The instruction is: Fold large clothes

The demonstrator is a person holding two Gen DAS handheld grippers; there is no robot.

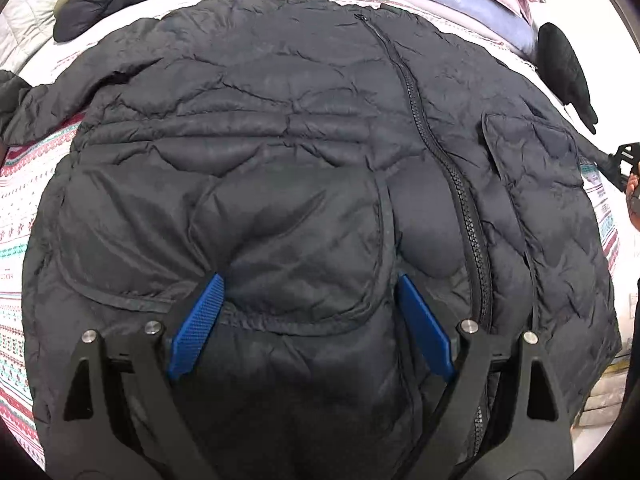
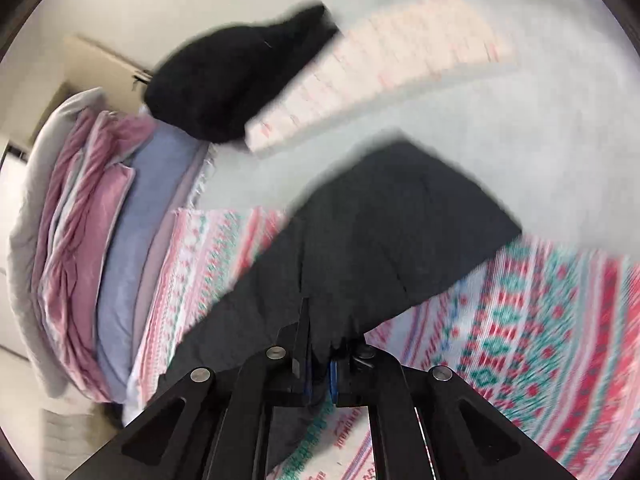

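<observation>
Black quilted jacket (image 1: 280,140) lies spread, zipped, on patterned bed cover (image 1: 24,184). Left tool (image 1: 308,292) gapes over chest pocket, gripping nothing. Right tool (image 2: 320,376) clamped on dark fabric, probably sleeve; view blurred. Good fold: carry sleeve flat across front, left tool pinning body.

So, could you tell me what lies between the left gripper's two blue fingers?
A puffed fold of the black quilted jacket bulges between the open left gripper, shown in the left wrist view.
</observation>
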